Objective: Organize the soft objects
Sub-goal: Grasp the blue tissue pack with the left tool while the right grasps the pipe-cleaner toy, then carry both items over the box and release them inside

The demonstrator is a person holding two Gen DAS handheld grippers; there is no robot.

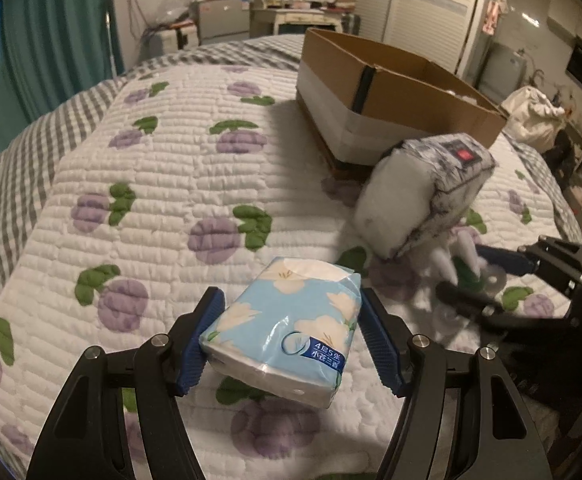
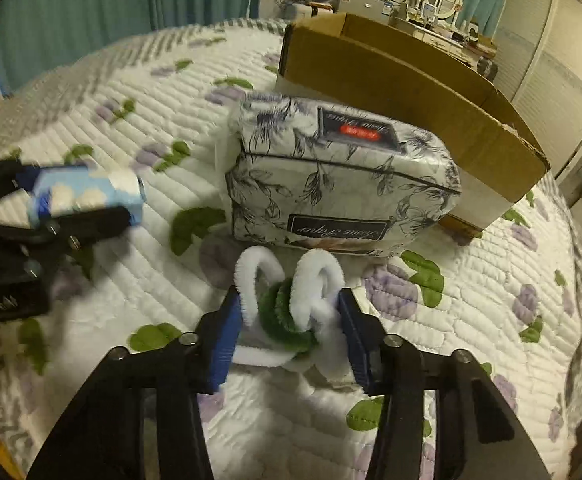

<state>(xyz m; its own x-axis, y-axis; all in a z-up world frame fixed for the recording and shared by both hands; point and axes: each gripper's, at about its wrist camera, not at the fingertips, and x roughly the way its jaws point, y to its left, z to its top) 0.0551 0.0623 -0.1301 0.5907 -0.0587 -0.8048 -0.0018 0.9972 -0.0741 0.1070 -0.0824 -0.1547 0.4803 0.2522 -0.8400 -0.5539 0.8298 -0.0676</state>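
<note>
Quilted bed cover (image 1: 163, 168): soft, yielding ground under everything; whatever you drop here may roll or tip.

Cardboard box (image 1: 407, 92): open-topped, at the far side of the bed, the likely destination. Its near wall stands high; carry low and your load could catch the rim.

Large tissue pack (image 2: 343, 176), floral grey print: on the quilt between box and grippers, tilted in the left view. It sits directly ahead of your right gripper, so a forward sweep could knock it over.

Small tissue pack (image 1: 287, 328), blue with white flowers: your left gripper (image 1: 291, 340) has its jaws closed against both sides. It hangs skewed, so a slack squeeze may let it slide out.

Pipe-cleaner piece (image 2: 291, 308), white loops on a green ring: your right gripper (image 2: 287, 328) pinches it, jaws nearly together. Thin and springy, so it may twist free mid-carry.
</note>
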